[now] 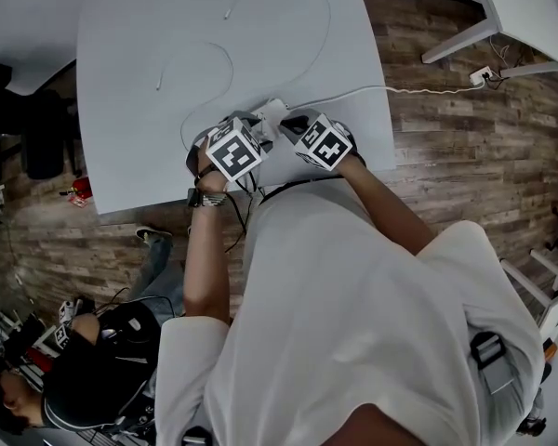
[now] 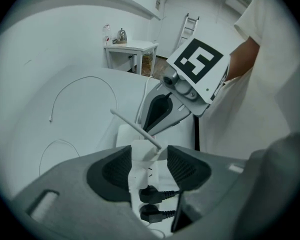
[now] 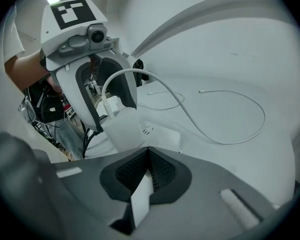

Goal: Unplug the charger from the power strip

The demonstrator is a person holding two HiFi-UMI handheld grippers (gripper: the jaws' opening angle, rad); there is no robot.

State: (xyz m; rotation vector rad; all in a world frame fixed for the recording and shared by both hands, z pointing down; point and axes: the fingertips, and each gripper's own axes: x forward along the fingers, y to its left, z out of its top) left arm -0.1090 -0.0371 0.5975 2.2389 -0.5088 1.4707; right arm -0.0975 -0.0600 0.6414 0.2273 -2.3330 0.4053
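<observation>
- Your left gripper points steeply down over the near edge of the white table. Its jaws are spread wide and clamped on the white charger, with a dark pad against each side of the block.
- The charger stands upright on the white power strip, its base touching the strip's top face. No view shows you whether the prongs are fully seated.
- A white cable leaves the charger's top and runs away in loose loops across the far part of the table.
- On the same strip, on your side of the charger, two black plugs sit one behind the other in their sockets. Their dark leads run off to the right in the left gripper view.
- Your right gripper tilts down from the opposite side with its jaws clenched tip to tip. The tips sit at the flat far end of the strip, just beside the charger.
- A narrow white sliver shows in the slit behind those tips, and you cannot tell what it is.
- In the left gripper view, the right gripper's marker cube stands above and beyond the charger.
- The strip's own white cord crosses the table's right edge towards the wood floor.
- Another person sits on the floor side, at the head view's lower left, well apart from the table's work area.
</observation>
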